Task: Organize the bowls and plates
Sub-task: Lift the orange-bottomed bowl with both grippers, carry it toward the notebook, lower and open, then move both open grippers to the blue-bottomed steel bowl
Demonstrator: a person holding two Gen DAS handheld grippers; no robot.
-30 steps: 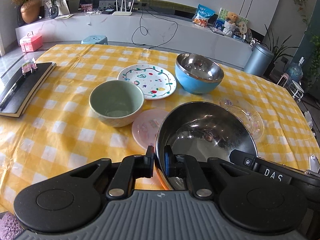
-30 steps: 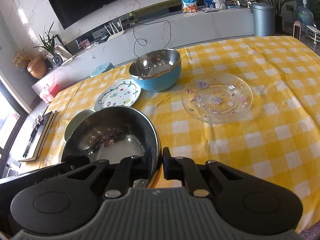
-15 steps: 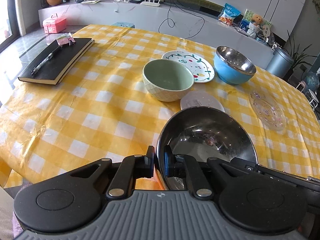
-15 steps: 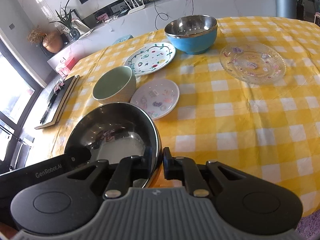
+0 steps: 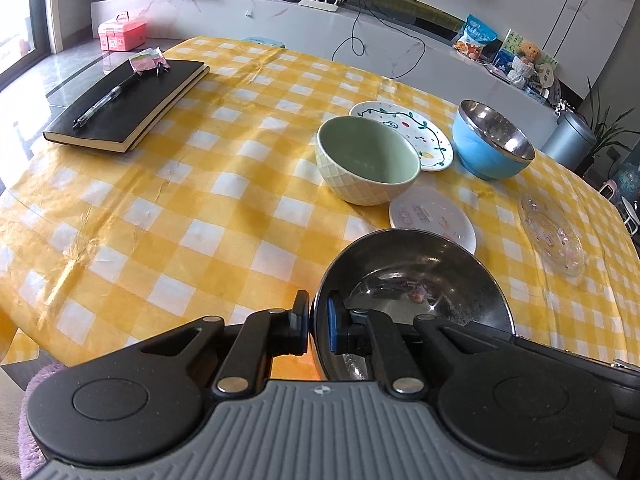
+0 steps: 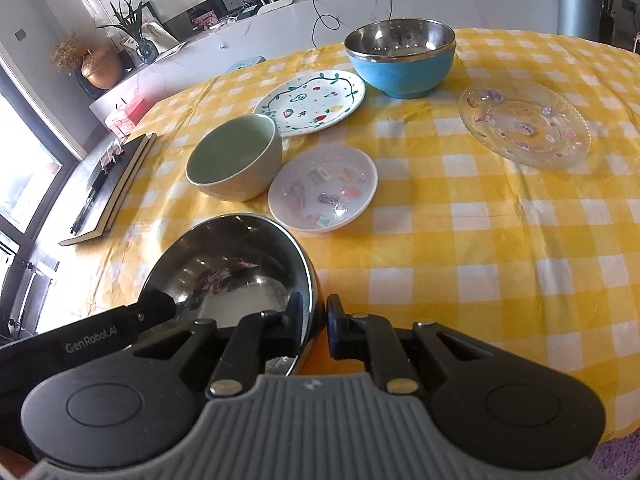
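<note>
Gripping one steel bowl (image 5: pixel 412 276) between them, the left gripper (image 5: pixel 318 326) and right gripper (image 6: pixel 320 326) are each pinching opposite sides of its rim. Over the last second the pair has been carrying it back from among the dishes toward the near edge of the table (image 5: pixel 200 184), so it is hanging low over the checked cloth, probably on its way to being set down. Ahead are sitting a green bowl (image 5: pixel 368 164), a small plate (image 5: pixel 432 216), a painted plate (image 6: pixel 312 102), a blue bowl (image 5: pixel 492 144) and a glass plate (image 6: pixel 524 124) toward the right edge; a notebook (image 5: pixel 128 108) is lying at the far left corner, leaving open cloth to the left
</note>
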